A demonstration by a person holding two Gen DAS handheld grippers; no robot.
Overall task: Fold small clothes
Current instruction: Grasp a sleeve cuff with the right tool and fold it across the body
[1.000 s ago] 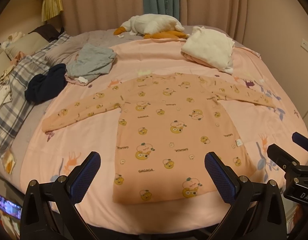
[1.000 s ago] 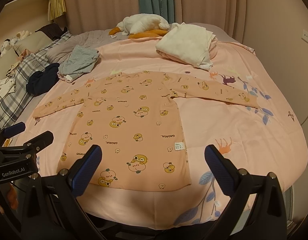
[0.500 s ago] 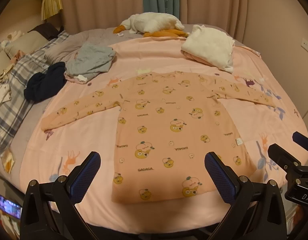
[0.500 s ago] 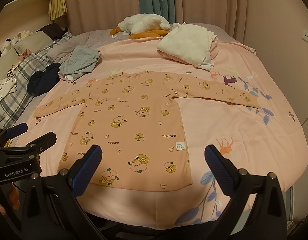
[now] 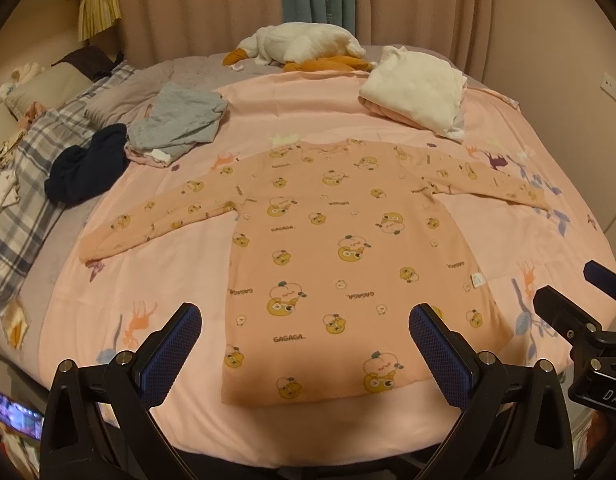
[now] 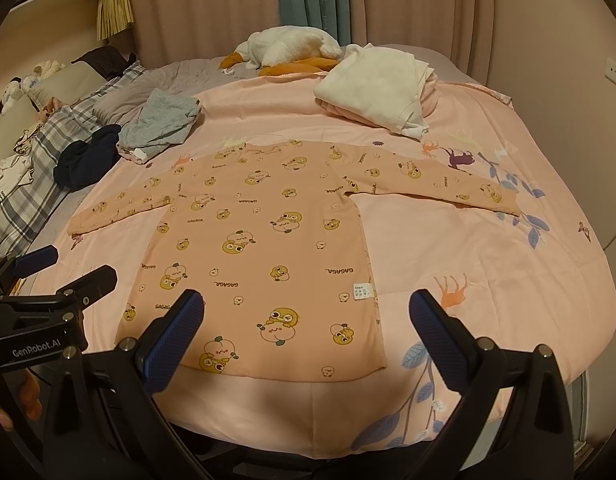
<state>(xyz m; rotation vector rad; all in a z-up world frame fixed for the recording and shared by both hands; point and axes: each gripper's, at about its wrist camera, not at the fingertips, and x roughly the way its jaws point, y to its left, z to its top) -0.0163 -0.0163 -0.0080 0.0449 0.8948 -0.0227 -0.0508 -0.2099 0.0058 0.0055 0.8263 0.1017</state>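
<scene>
— Peach cotton printed with yellow cartoon fruit: where is the long-sleeved top [image 5: 339,248] laid?

— It is spread flat on the pink sheet [image 5: 156,288], both sleeves stretched out, its hem towards the cameras.

— How are the jaws held?

— The left gripper [image 5: 306,356] and the right gripper [image 6: 308,340] are both held wide apart above the hem, with nothing gripped.

— What is shown by one view only?

— A lit screen [image 5: 14,418] is caught at the lower left edge of the left wrist view alone; the "GenRobot.AI" lettering on the left gripper is read only from the right wrist view.

— And beyond the top?

— A grey garment [image 5: 176,124], a navy garment [image 5: 88,168], a cream folded pile [image 5: 415,92] and a plush goose [image 5: 304,44] are seen, with curtains [image 5: 419,0] behind.
</scene>
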